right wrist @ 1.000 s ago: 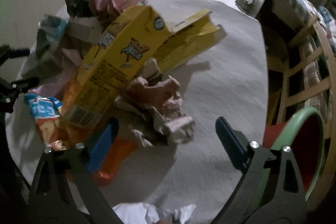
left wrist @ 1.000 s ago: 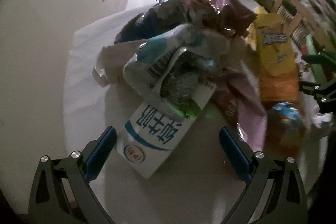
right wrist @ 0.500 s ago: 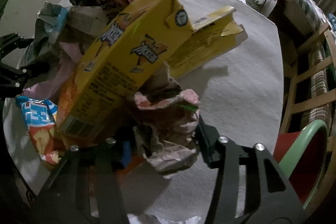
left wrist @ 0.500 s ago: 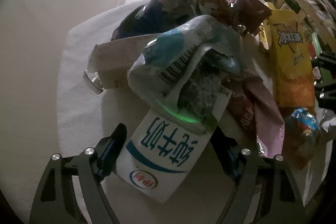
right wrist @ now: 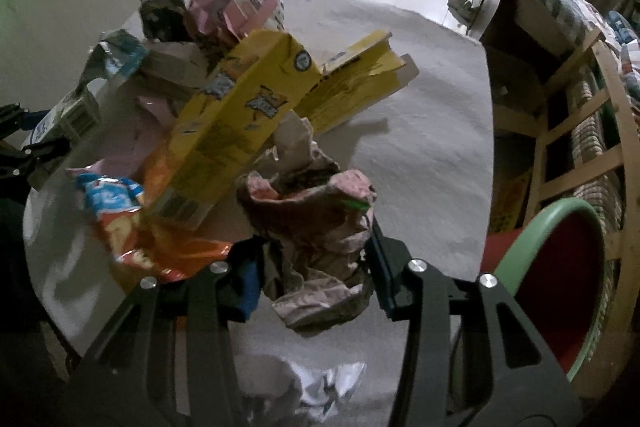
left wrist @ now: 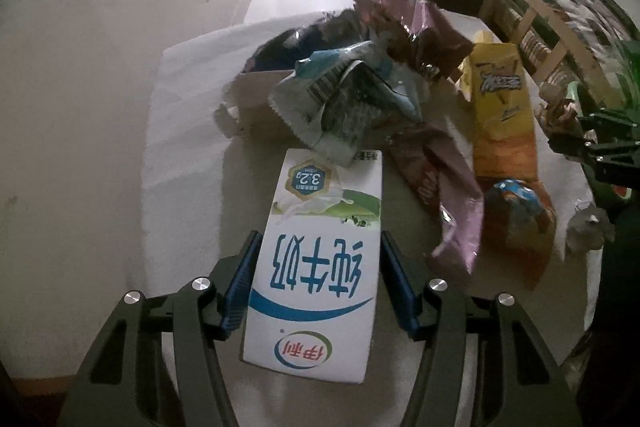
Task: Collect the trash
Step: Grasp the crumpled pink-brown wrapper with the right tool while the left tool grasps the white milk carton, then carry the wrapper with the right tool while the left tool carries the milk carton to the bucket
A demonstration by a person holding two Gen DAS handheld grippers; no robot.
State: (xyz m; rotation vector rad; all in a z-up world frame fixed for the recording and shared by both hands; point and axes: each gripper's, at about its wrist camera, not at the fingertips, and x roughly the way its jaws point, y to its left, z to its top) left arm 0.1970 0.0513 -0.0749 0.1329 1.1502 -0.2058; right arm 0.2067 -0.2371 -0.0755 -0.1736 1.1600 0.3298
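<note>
Left gripper (left wrist: 316,283) closing, blue pads against both sides of one white rectangular milk carton with blue lettering (left wrist: 316,267), held at the near edge of the white-covered round table (left wrist: 180,115); right gripper (right wrist: 314,277) closing too, clamped on one crumpled pinkish-brown paper wrapper (right wrist: 312,227). Beyond, on that table, one heap of trash: two yellow cardboard boxes (right wrist: 236,131), one orange snack bag with a blue-and-white end (right wrist: 120,215), one crumpled teal-and-white foil wrapper (left wrist: 344,99), one pink torn packet (right wrist: 236,3). At right edge, one green-rimmed red bin (right wrist: 560,267).
</note>
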